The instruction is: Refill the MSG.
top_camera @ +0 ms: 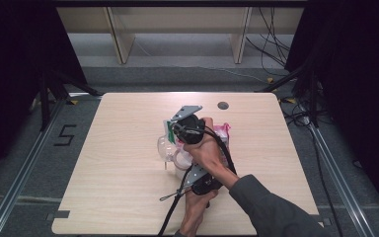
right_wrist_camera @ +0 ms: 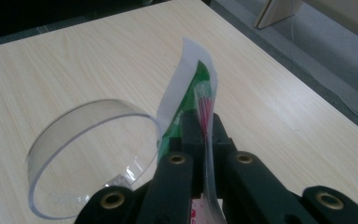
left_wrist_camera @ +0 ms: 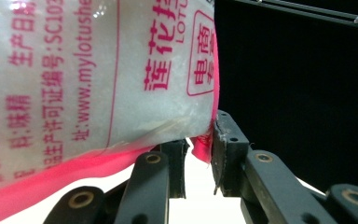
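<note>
Nearest the person, the left hand-held gripper (top_camera: pixel 203 181) sits low over the pale wooden worktop (top_camera: pixel 118 148), gripped by a hand that comes in from the bottom of the high view. In the left gripper view its two black jaws are clamped on the pink sealed edge of a translucent plastic packet of white granules with red printed characters (left_wrist_camera: pixel 98 74); the packet hangs tilted above the jaws.

Just beyond, the right hand-held gripper (top_camera: pixel 190 131) is held by the other hand, its dark-sleeved forearm crossing over the left one. In the right gripper view its jaws are pressed together on the thin top edge of the same packet, where a white and green strip with fine red lines (right_wrist_camera: pixel 193 100) stands up between the pads.

Beside that gripper, on the worktop, stands a clear round plastic container (right_wrist_camera: pixel 91 154), open at the top, with a few white grains at its bottom. The packet is held just above and next to it, near the middle of the worktop.

Farther off, a small dark round hole (top_camera: pixel 222 105) marks the worktop's far edge.
</note>
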Demonstrator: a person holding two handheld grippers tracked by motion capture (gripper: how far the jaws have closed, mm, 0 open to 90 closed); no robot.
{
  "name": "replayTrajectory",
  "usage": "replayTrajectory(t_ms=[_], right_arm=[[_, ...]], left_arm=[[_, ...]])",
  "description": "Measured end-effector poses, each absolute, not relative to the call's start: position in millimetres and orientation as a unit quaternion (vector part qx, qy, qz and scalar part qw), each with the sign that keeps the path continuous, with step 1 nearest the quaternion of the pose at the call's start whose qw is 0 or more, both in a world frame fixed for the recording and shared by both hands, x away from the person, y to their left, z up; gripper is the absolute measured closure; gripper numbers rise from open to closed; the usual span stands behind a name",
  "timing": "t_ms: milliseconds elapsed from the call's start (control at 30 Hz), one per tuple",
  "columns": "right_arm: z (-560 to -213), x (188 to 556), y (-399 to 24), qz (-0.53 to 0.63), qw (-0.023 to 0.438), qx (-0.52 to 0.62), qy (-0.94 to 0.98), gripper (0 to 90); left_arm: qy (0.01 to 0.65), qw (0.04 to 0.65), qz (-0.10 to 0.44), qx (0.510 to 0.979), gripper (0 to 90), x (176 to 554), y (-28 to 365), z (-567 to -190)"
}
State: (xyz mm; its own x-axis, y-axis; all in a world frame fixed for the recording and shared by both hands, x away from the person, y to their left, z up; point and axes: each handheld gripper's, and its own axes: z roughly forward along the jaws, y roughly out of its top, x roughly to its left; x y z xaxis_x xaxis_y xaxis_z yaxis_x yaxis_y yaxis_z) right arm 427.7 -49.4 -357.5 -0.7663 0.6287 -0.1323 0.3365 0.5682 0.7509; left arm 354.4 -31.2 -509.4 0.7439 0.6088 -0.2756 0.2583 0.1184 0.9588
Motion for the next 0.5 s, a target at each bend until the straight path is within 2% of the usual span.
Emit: replayTrajectory(t_ms=[500], right_arm=[[-356.9,427.0,-49.2,0.376,0.200,0.281,0.860,90.0]], left_arm=[[0.331,0.670,0.130,0.651,76.3,354.2,-31.0,-509.1]])
